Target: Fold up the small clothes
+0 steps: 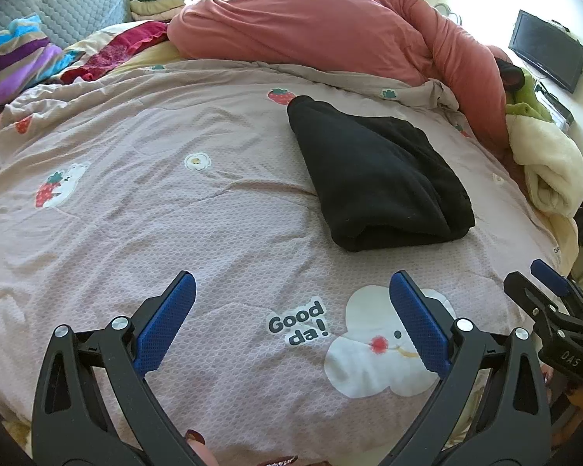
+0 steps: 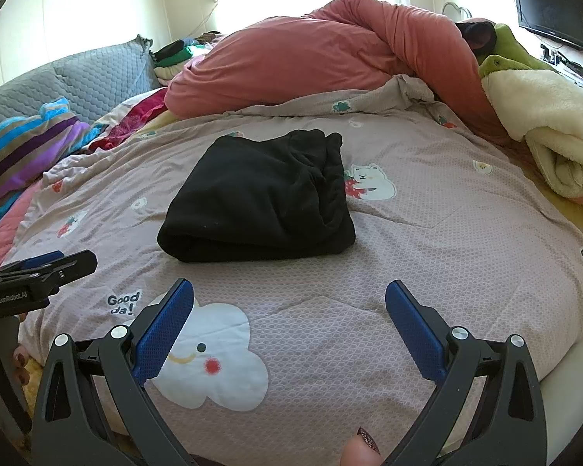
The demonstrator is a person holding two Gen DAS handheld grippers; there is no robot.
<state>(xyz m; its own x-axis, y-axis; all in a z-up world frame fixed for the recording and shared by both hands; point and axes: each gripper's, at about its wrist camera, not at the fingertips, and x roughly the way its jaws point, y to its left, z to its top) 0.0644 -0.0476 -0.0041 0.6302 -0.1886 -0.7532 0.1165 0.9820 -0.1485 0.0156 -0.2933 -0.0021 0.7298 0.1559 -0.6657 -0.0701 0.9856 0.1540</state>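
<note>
One black garment [image 1: 377, 178] [image 2: 260, 198] is seen folded into a thick bundle on the pink printed quilt [image 1: 175, 233] [image 2: 447, 240] of the bed, well apart from the left claw [image 1: 291, 295] and right claw [image 2: 289, 299], both spread wide and gripping nothing

Black fleece garment [image 1: 377, 174] lies folded, thick and flat; on the quilt.

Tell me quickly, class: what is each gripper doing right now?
Left gripper: open, holding nothing.
Right gripper: open, holding nothing; the black garment lies folded ahead.
</note>
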